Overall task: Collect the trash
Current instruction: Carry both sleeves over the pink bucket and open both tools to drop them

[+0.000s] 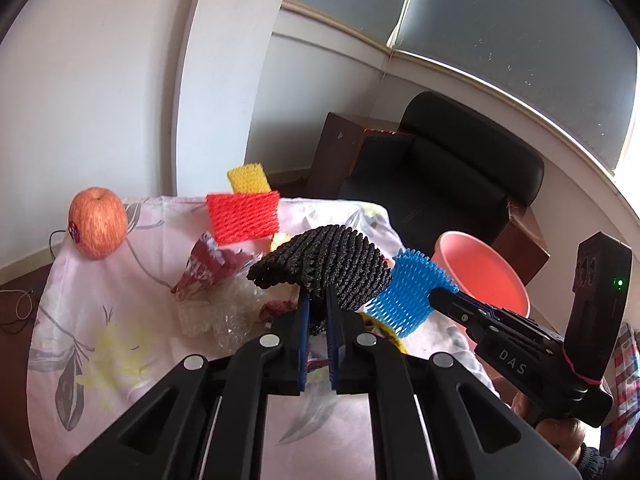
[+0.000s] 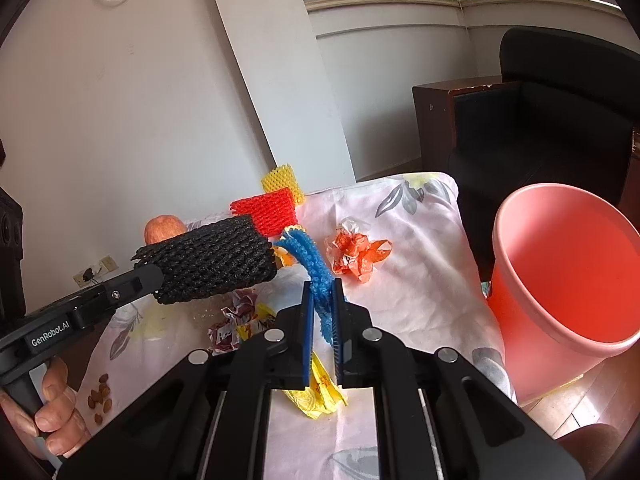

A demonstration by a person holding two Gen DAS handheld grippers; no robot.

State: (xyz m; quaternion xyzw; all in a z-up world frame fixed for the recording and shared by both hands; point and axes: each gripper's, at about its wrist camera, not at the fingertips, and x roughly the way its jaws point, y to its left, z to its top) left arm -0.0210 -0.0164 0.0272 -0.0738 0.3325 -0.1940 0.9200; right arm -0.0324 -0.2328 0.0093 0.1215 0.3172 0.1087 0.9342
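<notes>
My left gripper (image 1: 318,300) is shut on a black foam fruit net (image 1: 324,264) and holds it above the table; it shows in the right wrist view too (image 2: 212,264). My right gripper (image 2: 323,292) is shut on a blue foam net (image 2: 310,268), also seen in the left wrist view (image 1: 408,292). The pink bin (image 2: 560,280) stands off the table's right edge, also visible in the left wrist view (image 1: 480,276). On the floral cloth lie a red net (image 1: 244,212), a yellow net (image 1: 248,178), a red wrapper (image 1: 208,264), clear plastic (image 1: 220,312), an orange wrapper (image 2: 356,254) and a yellow wrapper (image 2: 320,396).
An apple (image 1: 98,228) sits at the table's far left corner. Several nuts (image 2: 100,398) lie near the front left edge. A black armchair (image 1: 440,172) and a wooden side table (image 1: 340,152) stand beyond the table.
</notes>
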